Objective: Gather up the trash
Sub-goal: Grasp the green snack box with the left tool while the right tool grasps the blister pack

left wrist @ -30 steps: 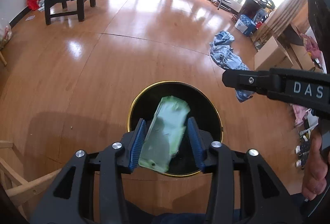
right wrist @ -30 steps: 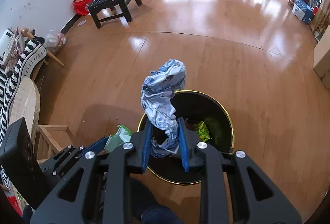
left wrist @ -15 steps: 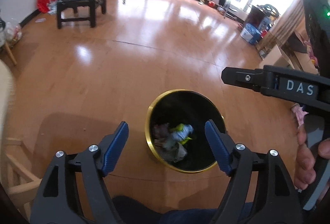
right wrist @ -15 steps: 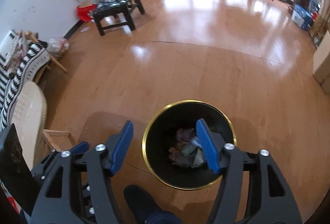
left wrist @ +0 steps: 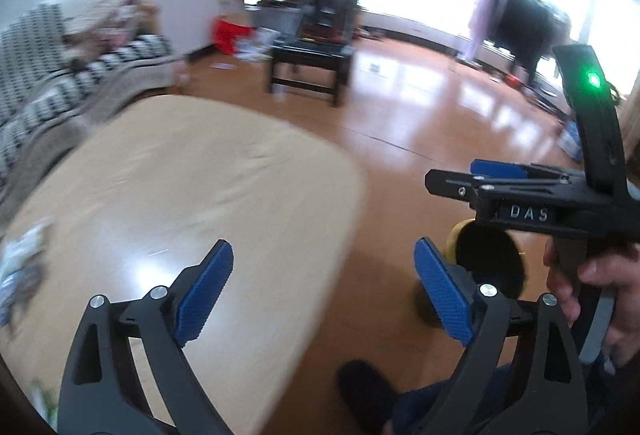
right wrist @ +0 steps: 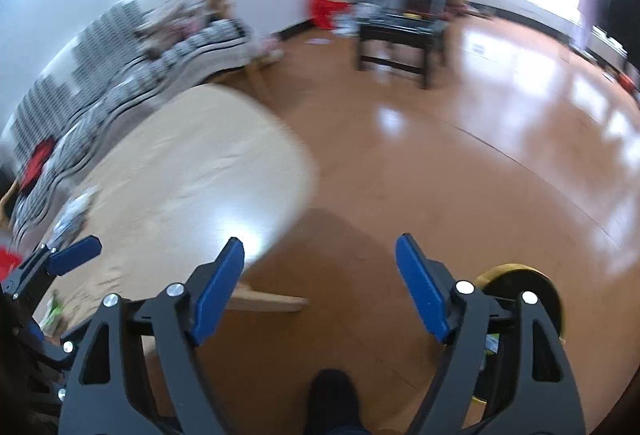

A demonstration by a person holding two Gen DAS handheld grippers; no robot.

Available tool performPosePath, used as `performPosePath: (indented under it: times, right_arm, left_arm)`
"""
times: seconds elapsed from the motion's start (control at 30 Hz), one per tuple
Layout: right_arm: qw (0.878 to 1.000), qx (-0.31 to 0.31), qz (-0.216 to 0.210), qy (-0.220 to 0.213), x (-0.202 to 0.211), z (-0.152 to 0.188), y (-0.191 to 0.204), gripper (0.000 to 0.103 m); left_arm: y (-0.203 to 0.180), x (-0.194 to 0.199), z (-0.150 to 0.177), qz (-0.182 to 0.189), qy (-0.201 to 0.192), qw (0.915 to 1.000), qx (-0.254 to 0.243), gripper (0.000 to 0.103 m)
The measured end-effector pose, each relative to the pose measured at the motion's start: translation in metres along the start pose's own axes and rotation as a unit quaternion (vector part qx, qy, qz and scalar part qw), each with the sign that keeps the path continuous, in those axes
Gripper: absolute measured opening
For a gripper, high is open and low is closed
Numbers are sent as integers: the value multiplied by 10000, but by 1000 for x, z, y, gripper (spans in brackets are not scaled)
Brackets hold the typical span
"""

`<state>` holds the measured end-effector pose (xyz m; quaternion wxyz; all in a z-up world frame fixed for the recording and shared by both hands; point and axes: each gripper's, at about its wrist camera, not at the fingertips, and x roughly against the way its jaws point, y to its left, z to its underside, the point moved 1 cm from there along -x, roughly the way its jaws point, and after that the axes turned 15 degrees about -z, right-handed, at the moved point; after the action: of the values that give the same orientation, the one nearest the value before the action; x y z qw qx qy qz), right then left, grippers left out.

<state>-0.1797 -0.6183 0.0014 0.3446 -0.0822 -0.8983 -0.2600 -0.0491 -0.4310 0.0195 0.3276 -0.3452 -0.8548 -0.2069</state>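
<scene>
Trash bin (left wrist: 490,267) now off right, both grippers (left wrist: 324,291) (right wrist: 320,283) wide open, empty, swung toward table (left wrist: 180,195).

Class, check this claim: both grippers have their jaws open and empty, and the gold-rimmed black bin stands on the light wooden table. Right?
Not quite. The bin stands on the floor, beside the table, as the right wrist view shows. Both grippers, left and right, are open and empty.

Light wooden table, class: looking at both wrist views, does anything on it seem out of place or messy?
Yes. Crumpled wrappers lie loose at the left end of the light wooden table, rather than in the black gold-rimmed bin on the floor. Blur hides what exactly they are. Both tools are open and empty.
</scene>
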Motion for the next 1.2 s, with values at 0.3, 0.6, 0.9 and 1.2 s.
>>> performPosePath:
  times: [0.3, 0.6, 0.9, 1.2]
  right_arm:
    - [9845, 1084, -1156, 748, -85, 3, 176, 79]
    - [9606, 2019, -1400, 1295, -138, 31, 273, 81]
    - [9502, 2106, -1654, 1591, -164, 45, 302, 81]
    - [9298, 2721, -1699, 1804, -197, 56, 334, 86]
  left_arm:
    - [161, 61, 70, -1144, 108, 9909, 694, 91]
    - [267, 97, 146, -1686, 311, 9789, 1110, 92]
    - [282, 98, 185, -1649, 490, 9829, 658, 92]
    - [288, 59, 204, -1448, 882, 9854, 155, 92]
